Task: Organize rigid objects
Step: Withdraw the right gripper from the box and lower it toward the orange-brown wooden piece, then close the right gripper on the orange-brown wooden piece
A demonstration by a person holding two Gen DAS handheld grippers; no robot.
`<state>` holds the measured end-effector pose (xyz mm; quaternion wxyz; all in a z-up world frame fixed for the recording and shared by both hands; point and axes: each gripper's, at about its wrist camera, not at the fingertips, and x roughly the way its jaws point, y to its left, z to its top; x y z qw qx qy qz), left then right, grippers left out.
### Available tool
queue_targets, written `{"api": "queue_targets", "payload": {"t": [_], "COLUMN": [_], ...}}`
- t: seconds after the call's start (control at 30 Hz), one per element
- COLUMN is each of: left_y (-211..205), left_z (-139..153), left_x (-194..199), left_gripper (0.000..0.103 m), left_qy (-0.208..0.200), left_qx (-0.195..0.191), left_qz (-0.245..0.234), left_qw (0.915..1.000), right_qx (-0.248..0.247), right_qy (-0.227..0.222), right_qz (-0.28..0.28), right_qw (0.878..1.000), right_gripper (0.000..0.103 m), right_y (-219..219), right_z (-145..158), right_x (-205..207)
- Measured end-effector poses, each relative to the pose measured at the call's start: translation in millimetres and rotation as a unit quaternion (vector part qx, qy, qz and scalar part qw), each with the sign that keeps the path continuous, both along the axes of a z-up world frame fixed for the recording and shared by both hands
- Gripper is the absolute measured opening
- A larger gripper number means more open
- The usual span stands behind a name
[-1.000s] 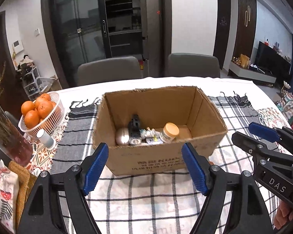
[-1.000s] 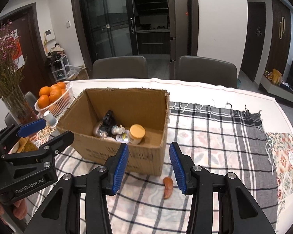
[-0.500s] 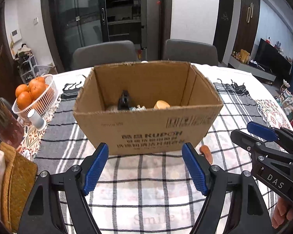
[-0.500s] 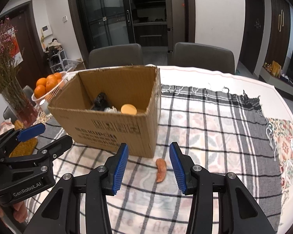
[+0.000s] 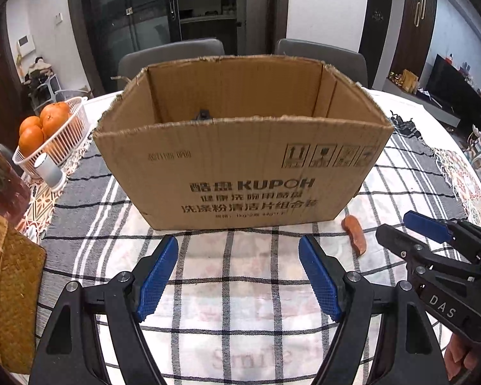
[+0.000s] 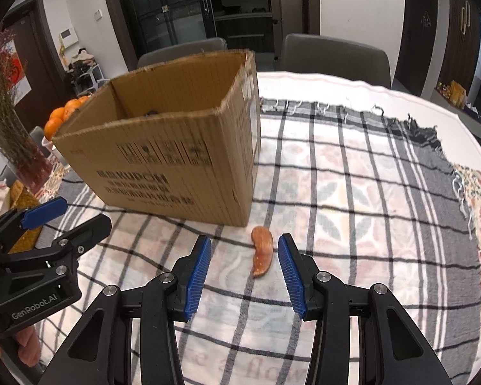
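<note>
1. The right gripper (image 6: 244, 271) hangs over the checked cloth (image 6: 352, 199) with its jaws apart, gripping nothing.
2. The orange curved piece (image 6: 262, 250) lies on the cloth between its blue pads, nearer the right one, touching neither.
3. The left gripper (image 5: 238, 276), also spread and empty, faces the cardboard box (image 5: 240, 166), with the piece off to its right.
4. The box stands just beyond the piece.

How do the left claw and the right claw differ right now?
The left claw stands wider open than the right claw. The left claw has only bare checked tablecloth between its pads and faces the cardboard box; the right claw has the orange curved piece lying between its tips, untouched. Both are open, with blue pads, and hold nothing.
</note>
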<state>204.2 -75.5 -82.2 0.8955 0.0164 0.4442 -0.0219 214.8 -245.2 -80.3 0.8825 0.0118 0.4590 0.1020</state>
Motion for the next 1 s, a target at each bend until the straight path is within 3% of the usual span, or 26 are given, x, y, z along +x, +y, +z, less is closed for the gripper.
{"api": "queue_targets", "payload": {"t": [0.57, 1.0], "left_y": [-3, -4], "left_z": [-40, -60], "left_x": [20, 36], "left_gripper": [0.077, 0.077], "left_qy": [0.034, 0.058], "left_qx": [0.009, 0.008], "left_qz": [0.002, 0.010], "left_qw": [0.9994, 0.9983], "right_qx": [0.020, 0.010], "right_qy": [0.040, 0.047], "right_qz": [-0.013, -0.028], "right_qw": [0.999, 0.998], "right_gripper": [0.045, 0.044], "right_y": [-5, -3], "right_z": [-53, -74], "right_x": [21, 35]}}
